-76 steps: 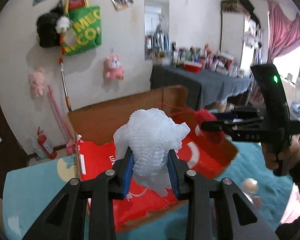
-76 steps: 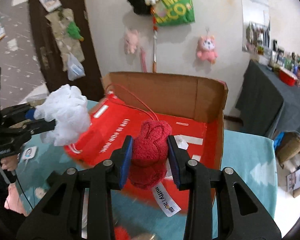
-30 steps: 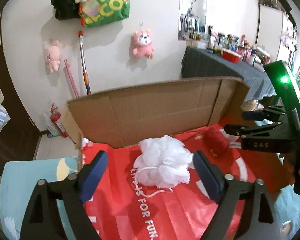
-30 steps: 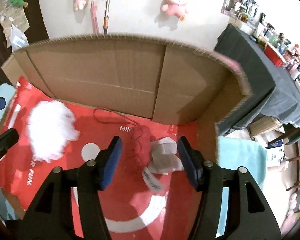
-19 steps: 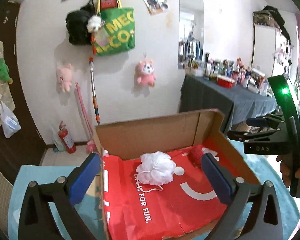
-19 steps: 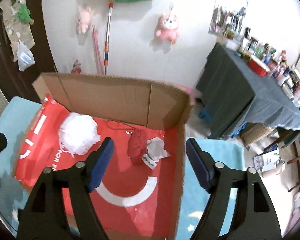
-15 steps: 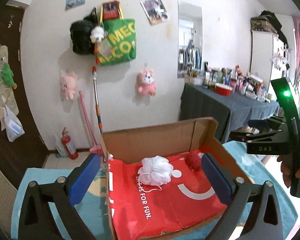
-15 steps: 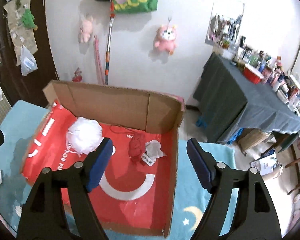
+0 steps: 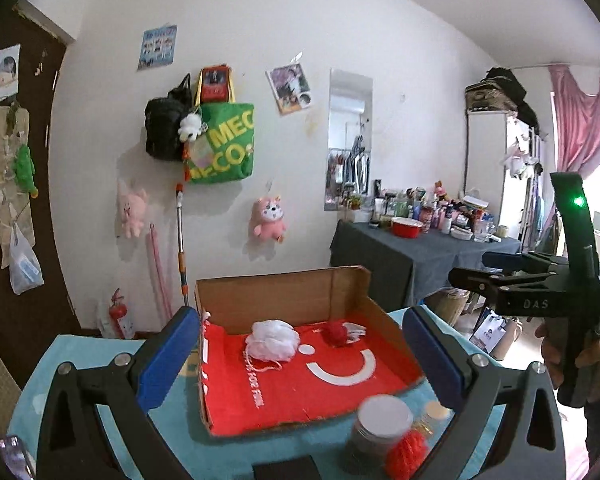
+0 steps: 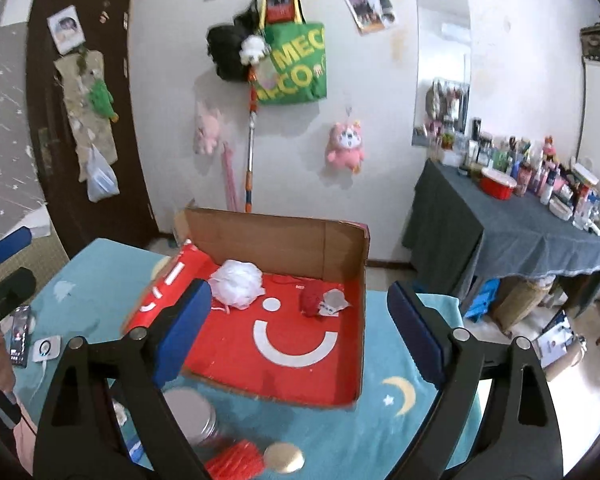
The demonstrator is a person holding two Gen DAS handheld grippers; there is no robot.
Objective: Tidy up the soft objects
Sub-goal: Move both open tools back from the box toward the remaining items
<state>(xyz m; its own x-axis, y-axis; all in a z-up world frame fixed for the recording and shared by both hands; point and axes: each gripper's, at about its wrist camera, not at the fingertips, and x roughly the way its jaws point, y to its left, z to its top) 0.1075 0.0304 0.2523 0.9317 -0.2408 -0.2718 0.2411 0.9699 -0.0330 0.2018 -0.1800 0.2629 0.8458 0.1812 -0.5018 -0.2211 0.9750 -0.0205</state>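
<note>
- Both the left gripper (image 9: 300, 354) and the right gripper (image 10: 298, 326) are spread wide and carry nothing, held above the surface (image 10: 100, 276).
- The white bath pouf (image 10: 238, 282) and the red plush (image 10: 311, 300) lie apart inside the cardboard box (image 10: 276, 240), near its back wall.
- A red fluffy item (image 10: 236, 465) sits outside, beside a jar (image 10: 190, 414). It looks like the next candidate; approach from above, clear of the jar, and squeeze gently.
</note>
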